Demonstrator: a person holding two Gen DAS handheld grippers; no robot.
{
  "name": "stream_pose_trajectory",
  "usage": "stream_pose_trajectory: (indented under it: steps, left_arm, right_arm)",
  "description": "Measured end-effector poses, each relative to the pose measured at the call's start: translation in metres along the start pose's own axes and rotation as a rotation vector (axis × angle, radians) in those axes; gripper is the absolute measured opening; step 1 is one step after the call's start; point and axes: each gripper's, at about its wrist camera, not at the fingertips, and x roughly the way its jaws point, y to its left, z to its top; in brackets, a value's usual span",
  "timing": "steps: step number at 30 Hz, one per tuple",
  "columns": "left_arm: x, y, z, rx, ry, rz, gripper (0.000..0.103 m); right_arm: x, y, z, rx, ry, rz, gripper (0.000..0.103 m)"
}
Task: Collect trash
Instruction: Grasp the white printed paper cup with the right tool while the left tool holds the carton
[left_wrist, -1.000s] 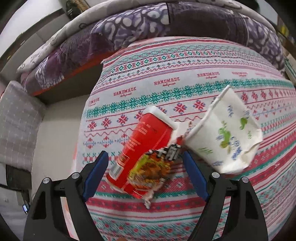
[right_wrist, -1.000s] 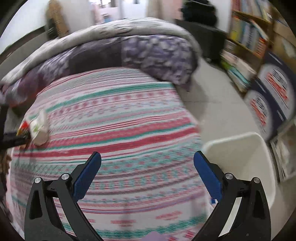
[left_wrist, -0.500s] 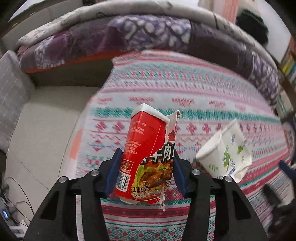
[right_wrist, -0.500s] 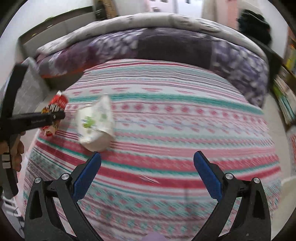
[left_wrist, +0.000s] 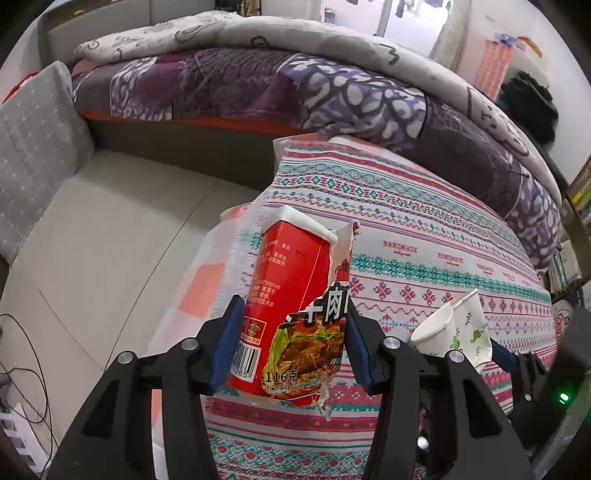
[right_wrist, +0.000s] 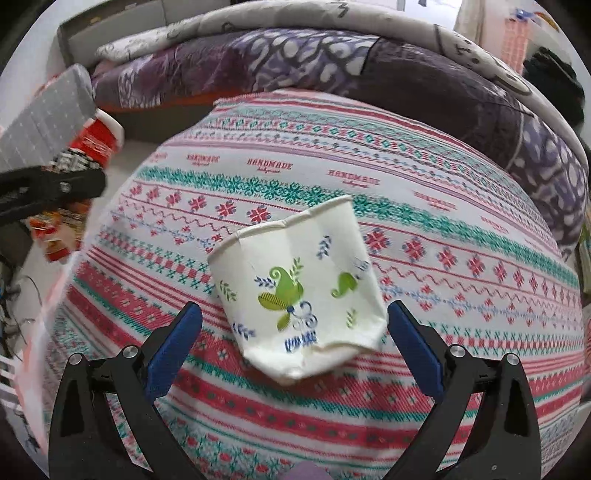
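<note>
My left gripper is shut on a red noodle cup with a torn wrapper and holds it above the left edge of the patterned bed cover. A crushed white paper cup with green leaf prints lies on its side on the cover. My right gripper is open, its blue pads on either side of the paper cup's base, apart from it. The paper cup also shows in the left wrist view, and the red cup shows at the far left of the right wrist view.
A purple and grey quilt is bunched at the far end of the bed. A grey checked cushion stands at the left by the tiled floor. Cables lie on the floor at lower left.
My left gripper closed on the red noodle cup and lifted it off the bed. My right gripper swung left from the white bin side and came up to the paper cup.
</note>
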Motion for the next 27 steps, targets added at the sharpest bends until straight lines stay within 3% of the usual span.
stream_pose_trajectory:
  steps: [2,3,6,18,27]
  left_arm:
    - [-0.003,0.003,0.0,-0.003,-0.006,0.0,0.051]
    - [-0.004,0.004,0.0,-0.006,-0.008,-0.001,0.051]
    - [-0.008,0.007,0.001,-0.018,-0.016,0.002,0.051]
    - [-0.054,-0.008,0.003,0.01,-0.096,0.03,0.051]
    - [-0.096,-0.03,-0.005,0.021,-0.153,0.039,0.051]
  right_arm:
    - [0.004,0.001,0.001,-0.015,-0.009,-0.047,0.091]
    - [0.005,0.0,0.002,-0.016,-0.006,-0.052,0.075]
    - [0.001,-0.006,0.005,0.041,-0.014,-0.025,0.067]
    - [-0.073,-0.018,0.013,0.09,-0.183,-0.053,0.065]
    - [-0.126,-0.048,-0.001,0.172,-0.249,-0.068,0.067]
